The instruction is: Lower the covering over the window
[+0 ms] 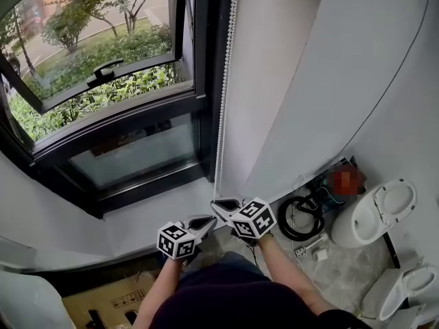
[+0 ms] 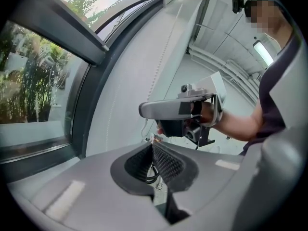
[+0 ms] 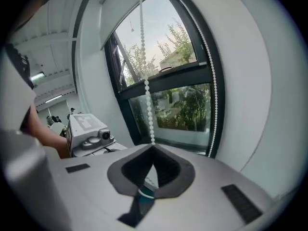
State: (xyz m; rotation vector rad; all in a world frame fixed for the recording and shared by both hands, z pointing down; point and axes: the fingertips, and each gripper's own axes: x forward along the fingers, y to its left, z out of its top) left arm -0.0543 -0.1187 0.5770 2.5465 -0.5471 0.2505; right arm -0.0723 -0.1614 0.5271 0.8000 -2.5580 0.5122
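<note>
A white bead chain (image 1: 221, 101) hangs down the right side of the dark-framed window (image 1: 116, 115), whose glass is uncovered. My right gripper (image 1: 217, 203) is at the chain's lower end, shut on it. In the right gripper view one strand of the chain (image 3: 147, 95) runs straight down into the closed tips of the right gripper (image 3: 153, 145), and the second strand (image 3: 212, 95) hangs along the frame. My left gripper (image 1: 208, 219) is just below and left of the right one, shut, with nothing visible between its pads (image 2: 166, 162). The left gripper view shows the right gripper (image 2: 178, 110) directly ahead.
The upper window sash (image 1: 106, 67) is tilted open, its handle facing in. A white sill (image 1: 137, 218) runs under the window. On the floor at right are white ceramic fixtures (image 1: 377, 211) and a coil of black cable (image 1: 302, 219). A cardboard box (image 1: 103, 300) lies at lower left.
</note>
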